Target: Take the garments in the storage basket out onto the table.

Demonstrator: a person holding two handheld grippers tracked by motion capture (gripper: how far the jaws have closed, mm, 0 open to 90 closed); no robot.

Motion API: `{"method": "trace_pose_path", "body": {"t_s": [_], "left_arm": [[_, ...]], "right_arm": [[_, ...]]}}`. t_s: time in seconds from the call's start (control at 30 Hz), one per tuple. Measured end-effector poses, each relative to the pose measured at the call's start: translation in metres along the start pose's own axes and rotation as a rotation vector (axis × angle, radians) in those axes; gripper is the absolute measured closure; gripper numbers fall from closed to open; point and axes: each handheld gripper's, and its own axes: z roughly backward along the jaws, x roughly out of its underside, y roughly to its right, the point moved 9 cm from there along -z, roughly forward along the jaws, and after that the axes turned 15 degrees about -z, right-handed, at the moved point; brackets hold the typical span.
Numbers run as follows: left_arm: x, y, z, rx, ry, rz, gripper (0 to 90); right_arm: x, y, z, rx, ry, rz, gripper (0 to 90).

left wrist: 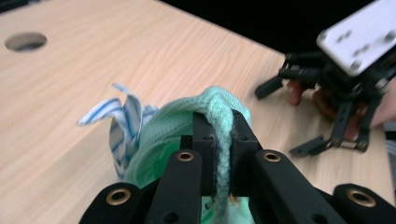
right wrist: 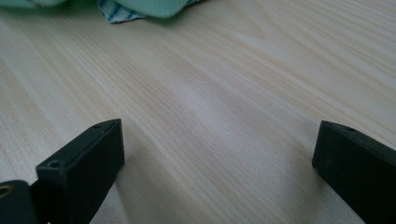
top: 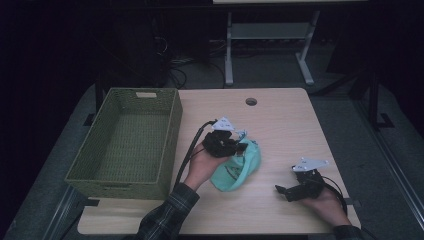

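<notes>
Basket (top: 125,140): green woven, on the table's left edge, well apart from the cloth.
Table (top: 280,120): pale wood, with a round hole (top: 251,101) near its far edge.
Left gripper (top: 235,146): held over the table's middle, jaws clamped tight on a fold of the cloth.
Mint-green cloth (left wrist: 187,121): a thick knitted edge runs straight up between the two pads (left wrist: 203,140) and bulges above their tips; the rest lies bunched on the table below, just right of the left hand.
Striped piece (left wrist: 119,116): blue and white, sticking out at the cloth's left side.
Right gripper (top: 282,191): resting low at the table's right, jaws spread wide over bare wood, well apart from the cloth.
</notes>
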Motion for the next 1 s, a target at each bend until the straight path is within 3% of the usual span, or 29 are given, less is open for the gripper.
{"method": "trace_pose_path", "body": {"t_s": [0.47,0.53,0.8,0.87,1.0], "left_arm": [[0.051,0.011,-0.030,0.026,-0.143,-0.056,82.8],[0.058,0.014,-0.037,0.037,-0.167,-0.047,82.7],[0.070,0.018,-0.050,0.053,-0.189,-0.037,81.9],[0.068,0.019,-0.050,0.058,-0.182,-0.032,77.6],[0.060,0.017,-0.039,0.062,-0.172,-0.027,53.8]], "right_arm": [[0.000,0.000,0.000,0.000,-0.002,0.001,1.8],[0.000,0.000,0.000,0.000,-0.001,0.000,1.8],[0.000,0.000,0.000,0.000,0.000,0.000,1.8],[0.000,0.000,0.000,0.000,0.000,0.000,1.8],[0.000,0.000,0.000,0.000,-0.002,0.001,1.7]]}}
